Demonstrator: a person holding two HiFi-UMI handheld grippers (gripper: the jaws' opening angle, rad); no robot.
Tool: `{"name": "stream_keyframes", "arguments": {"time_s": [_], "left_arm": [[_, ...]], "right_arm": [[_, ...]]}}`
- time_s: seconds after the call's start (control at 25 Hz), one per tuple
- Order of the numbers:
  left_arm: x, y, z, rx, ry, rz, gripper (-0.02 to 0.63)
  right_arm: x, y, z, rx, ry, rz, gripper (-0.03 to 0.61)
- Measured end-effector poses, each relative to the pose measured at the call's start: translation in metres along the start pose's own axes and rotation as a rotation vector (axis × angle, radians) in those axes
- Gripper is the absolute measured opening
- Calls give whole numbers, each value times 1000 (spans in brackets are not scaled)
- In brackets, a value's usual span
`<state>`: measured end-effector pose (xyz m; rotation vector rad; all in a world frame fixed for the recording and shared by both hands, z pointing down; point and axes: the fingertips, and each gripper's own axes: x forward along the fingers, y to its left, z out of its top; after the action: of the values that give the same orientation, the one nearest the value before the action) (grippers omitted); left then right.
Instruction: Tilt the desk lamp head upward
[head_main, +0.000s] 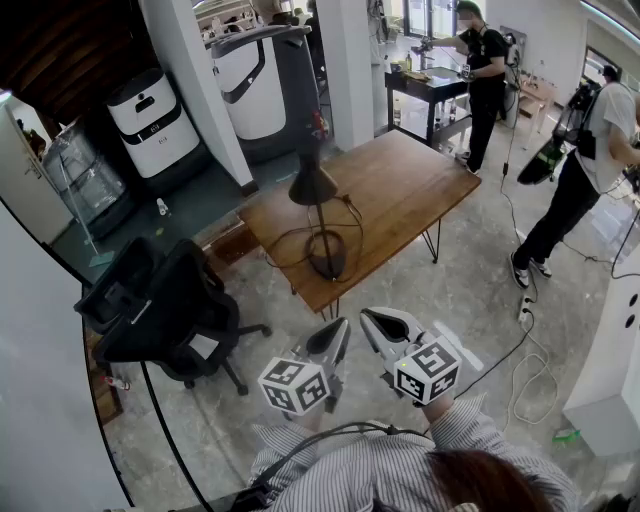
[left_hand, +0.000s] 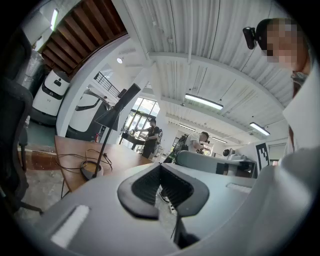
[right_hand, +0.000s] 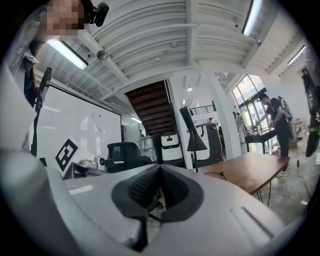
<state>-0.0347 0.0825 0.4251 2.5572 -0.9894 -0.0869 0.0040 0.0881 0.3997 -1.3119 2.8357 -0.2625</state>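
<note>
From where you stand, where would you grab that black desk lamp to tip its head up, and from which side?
Probably the flared lower rim of the lamp head, approached from the near table edge. The cone widens downward, giving a thin lip to pinch and lift, while the stem is too slender to lever. Steadying the round base may help.

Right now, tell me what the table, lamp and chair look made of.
Table: wood, warm brown with faint grain, low sheen. Its legs are thin dark rods, probably metal. Lamp: dark matte shade and slim stem, likely painted metal. Chair: black, dull, fabric or mesh; cannot tell which.
</note>
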Motion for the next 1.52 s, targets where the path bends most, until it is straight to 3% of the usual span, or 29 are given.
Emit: {"name": "stream_keyframes", "arguments": {"time_s": [0.48, 0.92, 1.12, 1.36, 1.52], "left_arm": [[-2, 5, 0, 4, -6, 34, 3], [10, 16, 5, -15, -35, 73, 3], [12, 36, 36, 19, -110, 138, 3], [29, 64, 85, 60, -179, 155, 4], [47, 94, 130, 168, -211, 166, 72]], "right_arm": [[1, 1, -4, -24, 21, 4, 2], [-10, -24, 0, 69, -38, 33, 3], [-12, -40, -13, 3, 22, 35, 15], [23, -62, -38, -51, 73, 66, 18], [73, -90, -51, -61, 121, 90, 54]]}}
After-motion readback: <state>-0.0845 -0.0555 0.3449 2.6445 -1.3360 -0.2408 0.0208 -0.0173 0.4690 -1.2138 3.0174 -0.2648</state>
